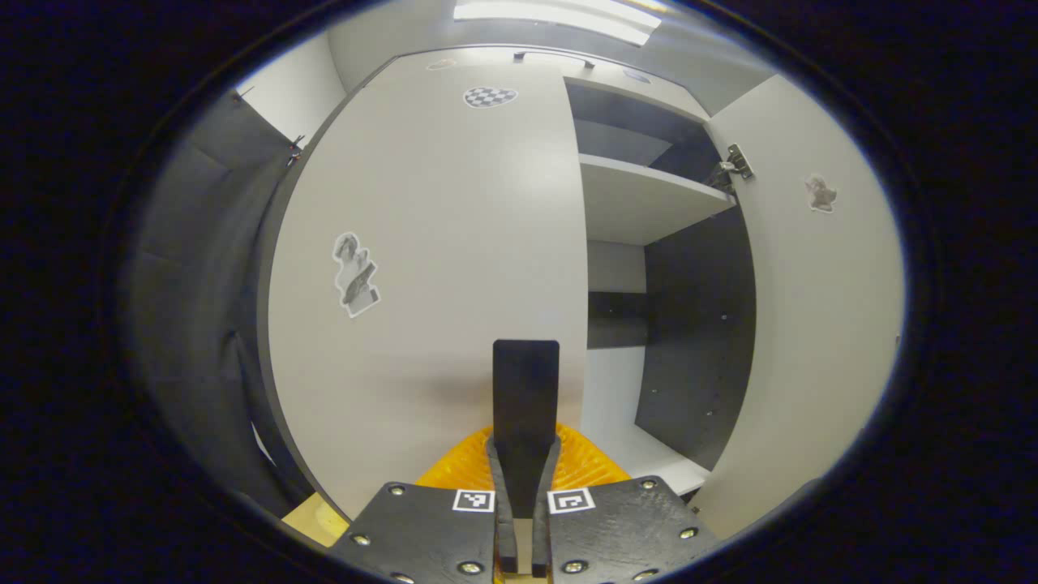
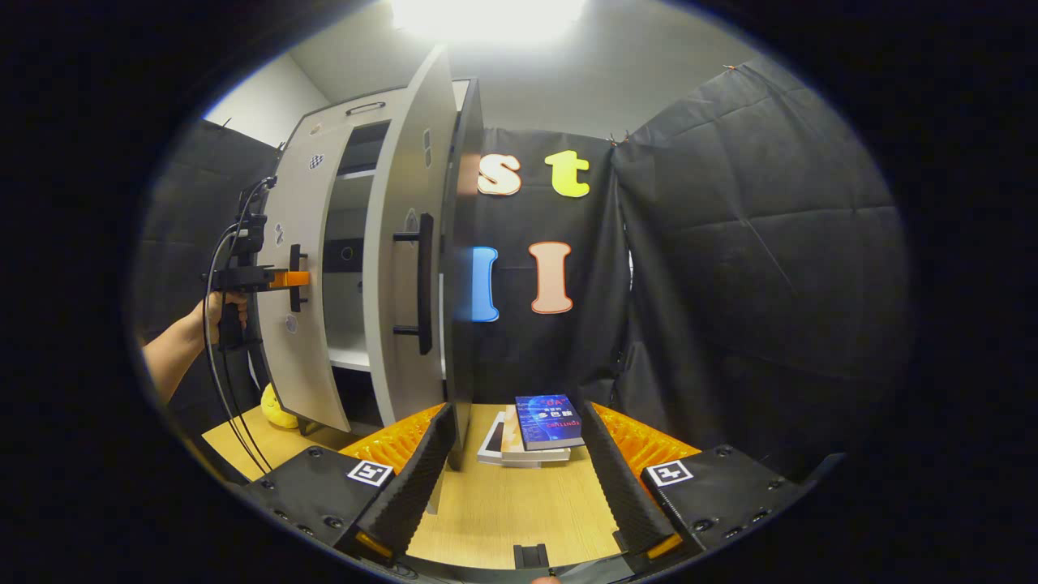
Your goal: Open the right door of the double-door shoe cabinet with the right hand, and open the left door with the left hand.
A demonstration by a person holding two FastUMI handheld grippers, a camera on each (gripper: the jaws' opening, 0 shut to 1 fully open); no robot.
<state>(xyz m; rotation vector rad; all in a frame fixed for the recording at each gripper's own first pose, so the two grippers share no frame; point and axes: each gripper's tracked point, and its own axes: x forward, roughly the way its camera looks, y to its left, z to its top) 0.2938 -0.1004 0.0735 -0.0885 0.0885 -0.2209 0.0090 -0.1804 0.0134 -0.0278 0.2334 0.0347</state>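
In the left gripper view the white left door (image 1: 438,243) of the shoe cabinet faces me. Its black handle (image 1: 525,381) rises between the fingers of my left gripper (image 1: 525,444), which is shut on it. The right door (image 1: 811,324) stands swung open, baring the shelves (image 1: 641,199). In the right gripper view a hand holds the left gripper (image 2: 280,280) at the left door handle (image 2: 296,278), and the left door (image 2: 312,341) looks partly swung out. My right gripper (image 2: 515,487) is open; the open right door's dark edge (image 2: 462,284) and handle (image 2: 424,284) stand just past its left finger.
A stack of books (image 2: 539,430) lies on the wooden table (image 2: 503,511) ahead of the right gripper. A yellow soft toy (image 2: 280,410) sits by the cabinet's foot. Black cloth walls close in on the left, back and right.
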